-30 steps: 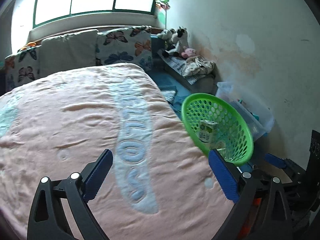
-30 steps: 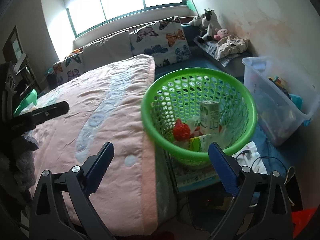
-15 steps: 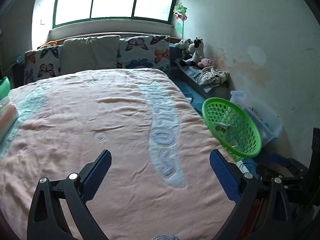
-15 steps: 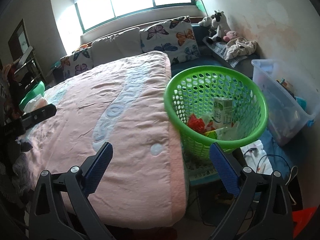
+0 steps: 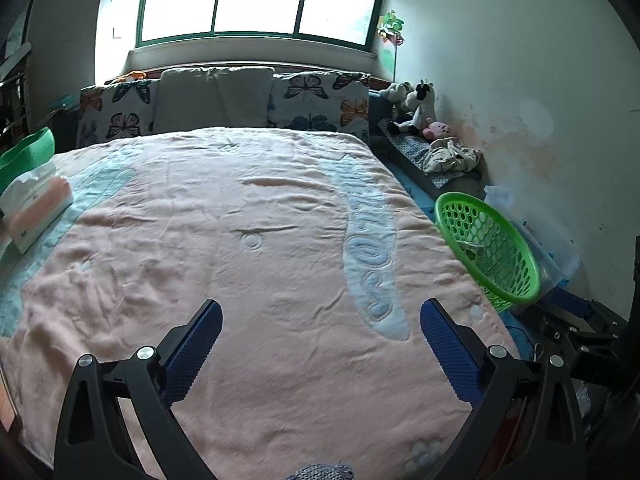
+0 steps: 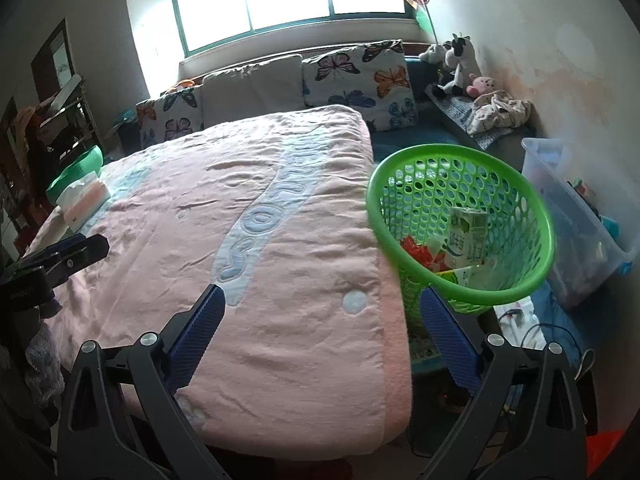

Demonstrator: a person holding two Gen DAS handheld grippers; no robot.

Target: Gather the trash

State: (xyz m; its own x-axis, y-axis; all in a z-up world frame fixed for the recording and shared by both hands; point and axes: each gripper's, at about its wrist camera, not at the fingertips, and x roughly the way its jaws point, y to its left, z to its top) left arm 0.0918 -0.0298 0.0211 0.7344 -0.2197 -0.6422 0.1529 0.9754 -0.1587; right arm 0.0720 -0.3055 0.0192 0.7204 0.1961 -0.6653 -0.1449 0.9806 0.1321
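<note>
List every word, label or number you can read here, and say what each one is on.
Blanket, pale blue band: large stitched letters, seemingly "SO" nearest the camera; the rest cannot be read.
Milk carton in the green basket: printed label, too blurred to read.
Tissue pack: small mark, too small to read.
Nothing else legible.

Daylight pouring from the window (image 5: 262, 2) ahead of me, panes blown out white, soft even light over the bed (image 5: 248, 248), walls dimmer, fisheye bending and black vignette at my edges, slight softness on the basket (image 6: 460, 224)
</note>
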